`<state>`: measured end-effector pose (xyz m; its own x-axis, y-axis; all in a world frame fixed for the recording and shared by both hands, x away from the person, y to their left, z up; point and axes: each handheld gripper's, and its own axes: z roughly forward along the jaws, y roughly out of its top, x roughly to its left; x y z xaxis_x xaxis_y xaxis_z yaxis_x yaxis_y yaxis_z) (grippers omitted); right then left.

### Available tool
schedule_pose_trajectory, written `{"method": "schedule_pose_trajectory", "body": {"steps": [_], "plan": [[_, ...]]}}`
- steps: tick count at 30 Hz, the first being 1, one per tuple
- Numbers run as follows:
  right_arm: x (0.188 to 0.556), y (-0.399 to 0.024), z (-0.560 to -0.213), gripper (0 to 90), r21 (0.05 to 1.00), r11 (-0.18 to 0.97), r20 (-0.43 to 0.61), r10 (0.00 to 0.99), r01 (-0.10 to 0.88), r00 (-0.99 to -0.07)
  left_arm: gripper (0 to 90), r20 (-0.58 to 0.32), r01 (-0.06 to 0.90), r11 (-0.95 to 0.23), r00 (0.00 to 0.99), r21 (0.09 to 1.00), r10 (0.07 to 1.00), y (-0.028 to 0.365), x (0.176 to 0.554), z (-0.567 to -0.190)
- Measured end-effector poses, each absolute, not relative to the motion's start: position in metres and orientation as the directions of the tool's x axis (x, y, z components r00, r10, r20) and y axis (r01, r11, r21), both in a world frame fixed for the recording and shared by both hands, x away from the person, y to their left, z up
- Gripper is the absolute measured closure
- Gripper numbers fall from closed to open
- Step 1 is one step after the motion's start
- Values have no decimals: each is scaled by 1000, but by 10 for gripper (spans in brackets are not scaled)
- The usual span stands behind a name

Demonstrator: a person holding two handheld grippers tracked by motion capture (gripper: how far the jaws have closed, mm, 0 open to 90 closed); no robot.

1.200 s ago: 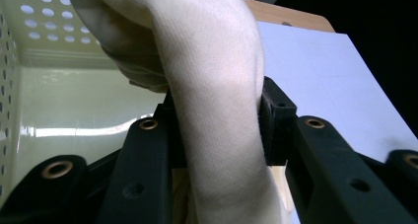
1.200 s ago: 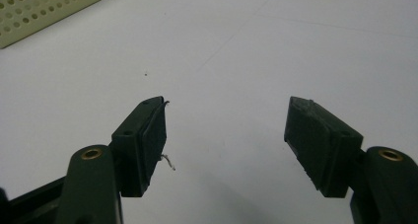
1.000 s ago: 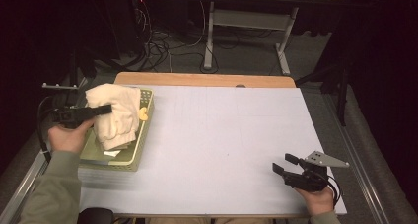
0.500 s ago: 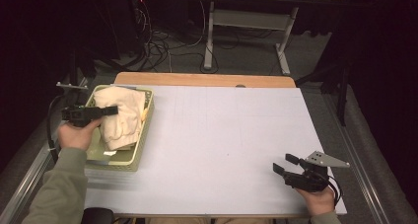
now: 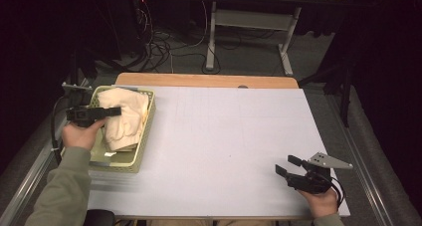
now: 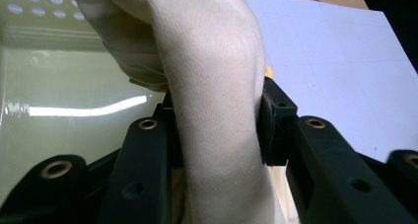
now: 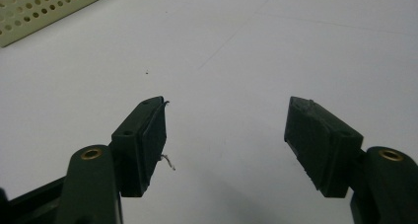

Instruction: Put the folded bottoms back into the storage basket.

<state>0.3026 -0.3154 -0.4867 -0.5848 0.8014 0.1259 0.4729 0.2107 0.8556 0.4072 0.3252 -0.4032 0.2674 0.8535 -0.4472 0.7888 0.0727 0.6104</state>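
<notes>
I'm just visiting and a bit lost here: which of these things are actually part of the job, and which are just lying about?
Part of the job:
- cream cloth, clamped in the left tongs
- pale green basket under the cloth

Just lying about:
- right tongs, open and holding nothing, low over the white table
- cables on the floor behind
- desk frame at the back

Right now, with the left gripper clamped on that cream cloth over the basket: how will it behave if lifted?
Probably floppy: the cloth bulges around the left gripper and drapes in soft folds. Likely light for its bulk, being a thin knit. It may trail and snag the basket rim, since most of it lies heaped inside.
</notes>
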Motion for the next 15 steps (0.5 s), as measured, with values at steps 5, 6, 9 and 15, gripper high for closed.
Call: {"method": "schedule_pose_trajectory", "body": {"steps": [5,6,9,15], "plan": [[303,-315,-487,326,855,210,126,802,474,-584,623,-455,793,80,260,603,851,325,410,-405],[303,-315,-487,326,856,212,125,801,472,-585,623,-455,797,79,257,598,853,325,411,-406],[303,-315,-487,327,855,212,125,801,473,-585,622,-449,798,76,255,598,857,325,412,-407],[303,-315,-487,327,854,213,126,800,474,-586,621,-448,801,78,249,594,859,323,415,-409]]}}
